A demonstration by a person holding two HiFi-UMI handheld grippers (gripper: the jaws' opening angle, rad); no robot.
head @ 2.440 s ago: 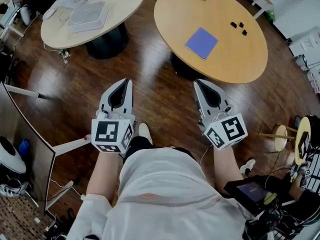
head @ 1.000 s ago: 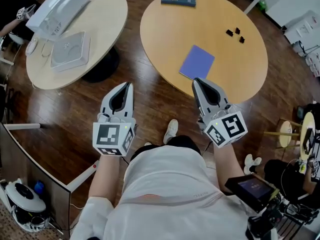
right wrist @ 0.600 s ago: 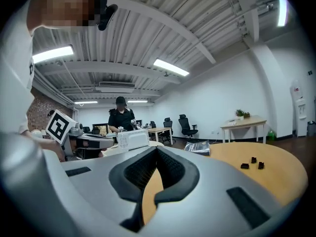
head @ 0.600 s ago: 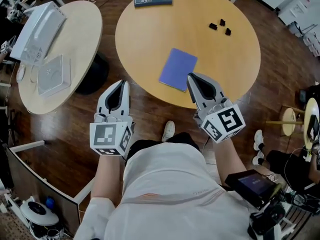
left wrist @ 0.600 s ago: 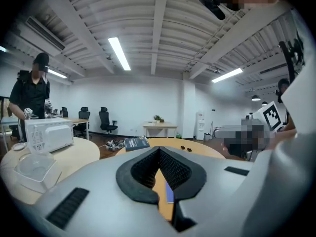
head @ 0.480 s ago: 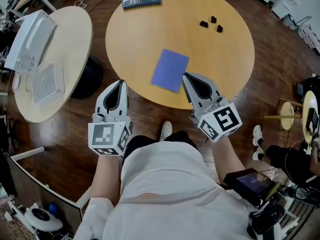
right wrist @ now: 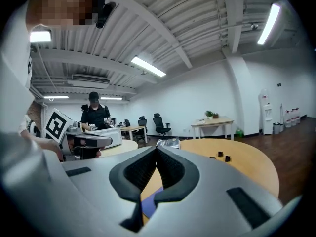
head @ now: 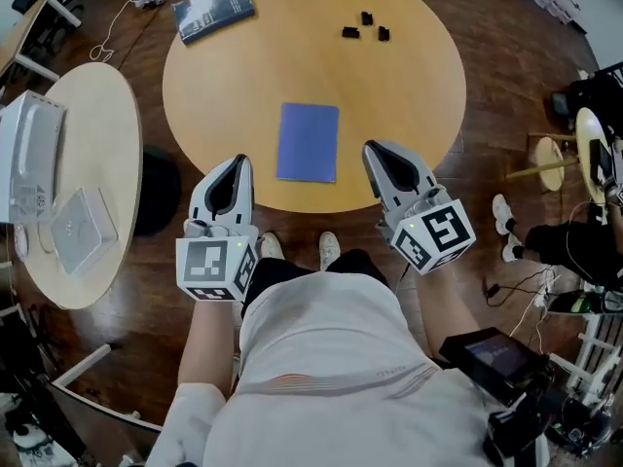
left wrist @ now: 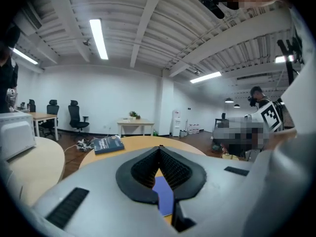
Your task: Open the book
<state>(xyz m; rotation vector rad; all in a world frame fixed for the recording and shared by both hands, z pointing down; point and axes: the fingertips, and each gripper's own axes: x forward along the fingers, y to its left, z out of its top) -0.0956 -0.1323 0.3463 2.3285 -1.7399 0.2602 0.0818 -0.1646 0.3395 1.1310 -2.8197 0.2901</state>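
1. Left gripper [head: 238, 159]: lower left of centre in the head view. Jaws are closed tip to tip with nothing between them, which its own view [left wrist: 159, 149] confirms. It is held off the table, touching nothing.
2. Right gripper [head: 372, 147]: lower right of centre. Jaws likewise meet at the tips and are empty [right wrist: 157, 149]. It sits at the table's near edge, not in contact.
3. Blue book [head: 308, 142]: closed and flat at the centre of the frame, near the table's front edge. It lies between the two gripper tips and just beyond them. A sliver of the cover shows through each gripper's jaw opening [left wrist: 165, 201] [right wrist: 148, 204].
4. Change noted: earlier the book lay in the upper right, well apart and skewed. It now sits squarely ahead with its long edges running up the frame. Both grippers keep the same closed pose, so the person has stepped up to the table.
5. Meaning for the task: the approach looks complete and opening has not yet begun. A jaw probably has to part or slip under the cover edge next.
6. Round table [head: 409, 95]: bears all of the above.
7. Dark-covered book [head: 212, 8]: upper left of the table, well apart. It is probably not the target.
8. Three small black pieces [head: 364, 27]: top centre.
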